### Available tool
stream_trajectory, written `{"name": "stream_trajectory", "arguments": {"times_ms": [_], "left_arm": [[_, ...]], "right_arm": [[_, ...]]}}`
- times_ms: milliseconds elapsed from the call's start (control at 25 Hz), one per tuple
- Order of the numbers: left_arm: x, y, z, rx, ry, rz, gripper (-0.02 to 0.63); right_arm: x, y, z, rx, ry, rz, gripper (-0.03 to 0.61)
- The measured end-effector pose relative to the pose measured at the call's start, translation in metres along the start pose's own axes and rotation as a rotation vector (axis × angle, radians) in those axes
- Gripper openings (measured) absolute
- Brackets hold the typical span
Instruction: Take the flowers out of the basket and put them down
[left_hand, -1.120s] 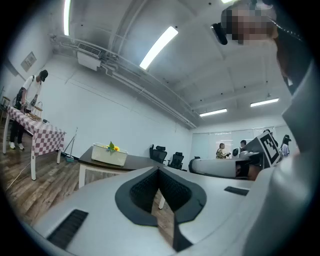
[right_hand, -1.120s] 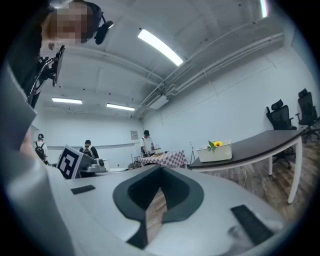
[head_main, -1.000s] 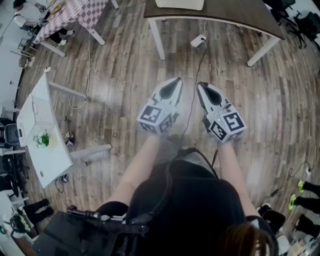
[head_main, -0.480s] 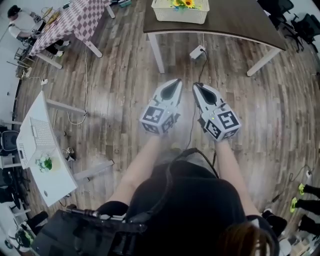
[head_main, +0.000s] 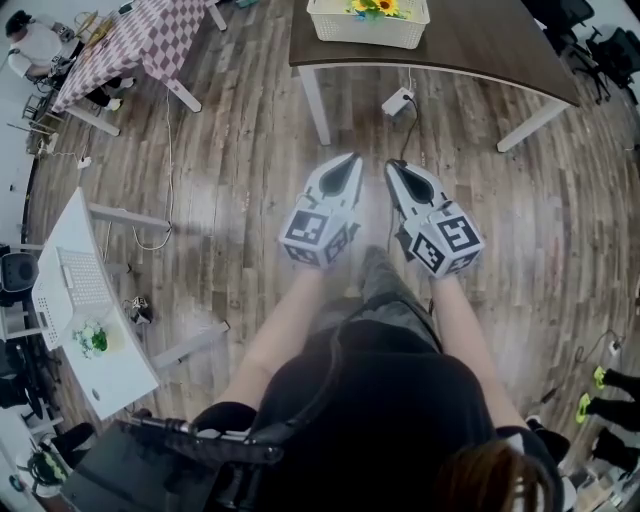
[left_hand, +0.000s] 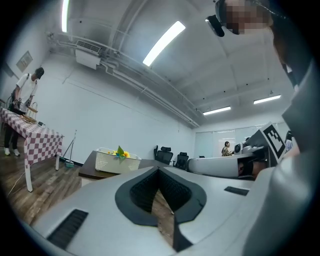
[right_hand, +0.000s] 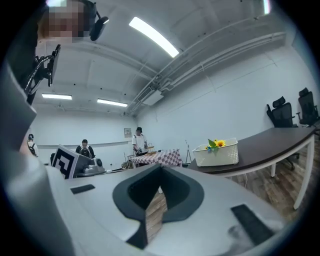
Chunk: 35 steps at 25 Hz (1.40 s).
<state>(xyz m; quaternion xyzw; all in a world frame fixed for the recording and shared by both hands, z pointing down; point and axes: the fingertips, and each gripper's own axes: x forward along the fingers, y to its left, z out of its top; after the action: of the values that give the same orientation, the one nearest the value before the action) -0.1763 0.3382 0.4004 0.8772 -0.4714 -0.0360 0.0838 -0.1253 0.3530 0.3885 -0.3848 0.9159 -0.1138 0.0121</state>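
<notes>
Well beyond left gripper and right gripper, flowers lie in the basket.

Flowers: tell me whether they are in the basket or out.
In. The flowers, yellow blooms and a green leaf, rise above the rim of the white basket on the dark table.

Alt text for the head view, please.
Seen from above, a person holds the left gripper and right gripper, both shut and empty, over a wooden floor, short of a dark table bearing a white basket of flowers.
</notes>
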Motion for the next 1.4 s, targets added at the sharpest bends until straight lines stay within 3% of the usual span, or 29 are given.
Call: {"name": "stream_trajectory", "arguments": {"times_ms": [320, 880, 1400], "left_arm": [[0.024, 0.034, -0.001, -0.031, -0.008, 0.048, 0.002], [0.126, 0.087, 0.013, -0.041, -0.037, 0.107, 0.002], [0.204, 0.106, 0.014, -0.033, -0.022, 0.141, 0.002]], "right_arm": [[0.033, -0.021, 0.0, 0.013, -0.009, 0.027, 0.0], [0.11, -0.104, 0.025, 0.01, 0.006, 0.082, 0.002], [0.151, -0.167, 0.034, 0.03, 0.019, 0.143, 0.002]]}}
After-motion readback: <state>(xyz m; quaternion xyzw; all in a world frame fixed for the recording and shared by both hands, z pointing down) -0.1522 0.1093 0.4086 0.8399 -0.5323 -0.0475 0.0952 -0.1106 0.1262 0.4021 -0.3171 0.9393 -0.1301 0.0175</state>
